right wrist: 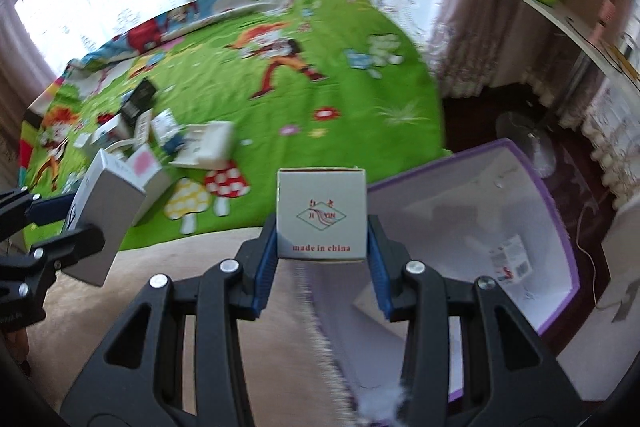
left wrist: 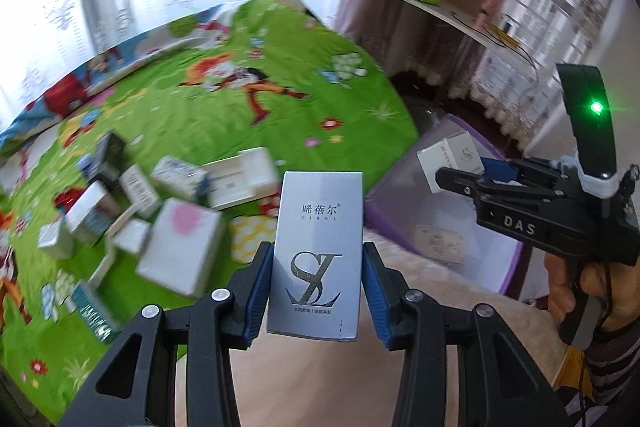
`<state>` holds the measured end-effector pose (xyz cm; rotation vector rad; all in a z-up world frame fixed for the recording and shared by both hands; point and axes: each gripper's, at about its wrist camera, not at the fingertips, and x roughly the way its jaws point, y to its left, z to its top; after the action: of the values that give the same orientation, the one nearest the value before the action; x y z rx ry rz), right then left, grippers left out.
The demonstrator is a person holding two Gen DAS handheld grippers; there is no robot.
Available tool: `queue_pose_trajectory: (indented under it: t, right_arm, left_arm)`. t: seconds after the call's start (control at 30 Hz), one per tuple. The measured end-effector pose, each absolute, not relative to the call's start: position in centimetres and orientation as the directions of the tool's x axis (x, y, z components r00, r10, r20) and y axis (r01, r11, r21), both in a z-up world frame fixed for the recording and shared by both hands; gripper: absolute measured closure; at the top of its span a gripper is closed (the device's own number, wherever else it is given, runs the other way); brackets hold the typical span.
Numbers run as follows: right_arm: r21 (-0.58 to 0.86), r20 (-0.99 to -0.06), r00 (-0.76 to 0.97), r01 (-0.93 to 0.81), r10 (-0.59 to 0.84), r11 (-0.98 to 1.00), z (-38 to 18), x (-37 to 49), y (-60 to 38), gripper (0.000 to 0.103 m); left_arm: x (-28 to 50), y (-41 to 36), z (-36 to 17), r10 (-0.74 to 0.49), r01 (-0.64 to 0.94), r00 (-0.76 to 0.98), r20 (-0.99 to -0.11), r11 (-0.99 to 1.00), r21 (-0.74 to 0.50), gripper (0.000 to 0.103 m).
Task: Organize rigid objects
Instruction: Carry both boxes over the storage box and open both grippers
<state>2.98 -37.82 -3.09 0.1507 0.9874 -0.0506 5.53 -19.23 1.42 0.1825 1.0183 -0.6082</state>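
**Over the bed's edge, a box in each gripper**

Left wrist view: toward the near left part of the green cartoon bedspread (left wrist: 224,107) lies a loose cluster of small boxes (left wrist: 132,211), blurred. Beside the bed's right edge stands a purple-rimmed bin (left wrist: 516,267) with a carton inside. The left gripper (left wrist: 318,287) clamps a tall silver box (left wrist: 316,251) printed "SL", upright between its blue pads. The right gripper (left wrist: 464,179) holds a small white box (left wrist: 448,155) above the bin.

Right wrist view: the right gripper (right wrist: 322,259) is closed on the white box (right wrist: 322,215), marked "made in china", in front of the bin's (right wrist: 560,235) near-left corner. Left of it, the left gripper (right wrist: 72,231) carries the silver box (right wrist: 108,211).
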Motion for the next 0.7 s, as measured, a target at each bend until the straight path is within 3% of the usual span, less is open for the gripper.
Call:
queue_pose_trajectory:
  t: [0.43, 0.7]
  right_arm:
    - [0.026, -0.828, 0.546, 0.269, -0.129, 0.963, -3.2, 1.7, -45.2, 0.058]
    - [0.052, -0.82, 0.555, 0.313, -0.139, 0.948, -3.2, 1.2, -47.0, 0.058]
  left_arm:
    - [5.4, -29.0, 0.4, -0.426, 0.669, 0.291, -0.857, 0.731, -0.136, 0.059]
    - [6.0, -32.3, -1.1, -0.45, 0.681, 0.231, -0.863, 0.708, -0.187, 0.057]
